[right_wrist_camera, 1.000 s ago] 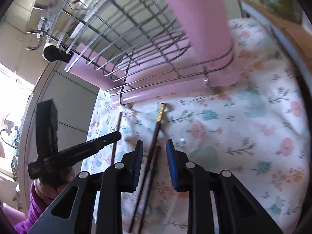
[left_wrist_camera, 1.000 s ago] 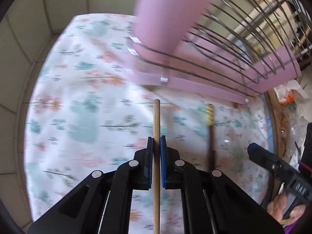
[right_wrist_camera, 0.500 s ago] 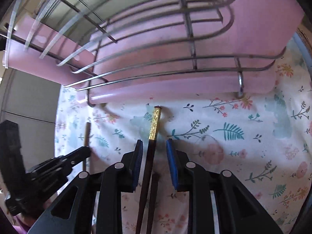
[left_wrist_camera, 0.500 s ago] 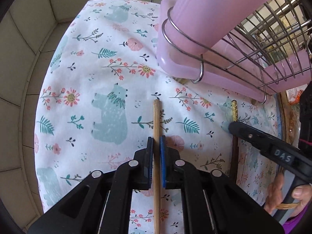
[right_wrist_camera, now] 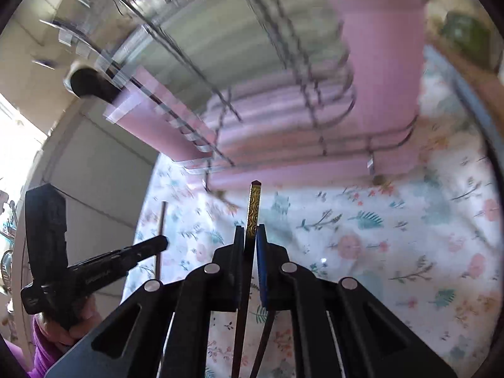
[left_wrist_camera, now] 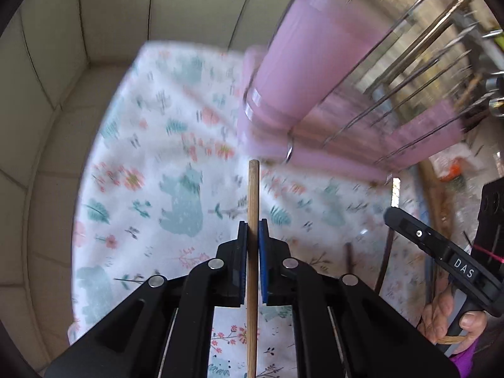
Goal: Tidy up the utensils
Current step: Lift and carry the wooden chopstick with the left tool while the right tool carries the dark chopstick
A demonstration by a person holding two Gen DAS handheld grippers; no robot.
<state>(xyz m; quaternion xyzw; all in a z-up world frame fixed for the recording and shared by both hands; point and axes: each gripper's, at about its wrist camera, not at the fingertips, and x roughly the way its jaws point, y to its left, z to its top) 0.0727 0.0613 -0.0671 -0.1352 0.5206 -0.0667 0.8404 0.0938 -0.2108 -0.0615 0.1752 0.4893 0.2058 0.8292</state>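
My left gripper (left_wrist_camera: 252, 223) is shut on a light wooden chopstick (left_wrist_camera: 253, 195) that points toward the pink utensil cup (left_wrist_camera: 315, 56) in the wire dish rack (left_wrist_camera: 409, 72). My right gripper (right_wrist_camera: 251, 230) is shut on a dark chopstick with a gold patterned end (right_wrist_camera: 254, 211), lifted above the floral cloth (right_wrist_camera: 393, 236). A second dark chopstick (right_wrist_camera: 263, 340) lies on the cloth under the right gripper. The left gripper shows in the right wrist view (right_wrist_camera: 160, 242), with its wooden chopstick (right_wrist_camera: 161, 226). The right gripper shows at the right of the left wrist view (left_wrist_camera: 390, 214).
The rack sits on a pink drain tray (right_wrist_camera: 283, 170) at the far side of the cloth. Beige tiled wall (left_wrist_camera: 94, 31) lies to the left. Clutter (left_wrist_camera: 450, 170) sits past the cloth's right edge.
My right gripper has closed on the gold-ended chopstick and lifted it off the cloth. My left gripper, still holding the wooden chopstick, has risen and both views are blurred by motion.
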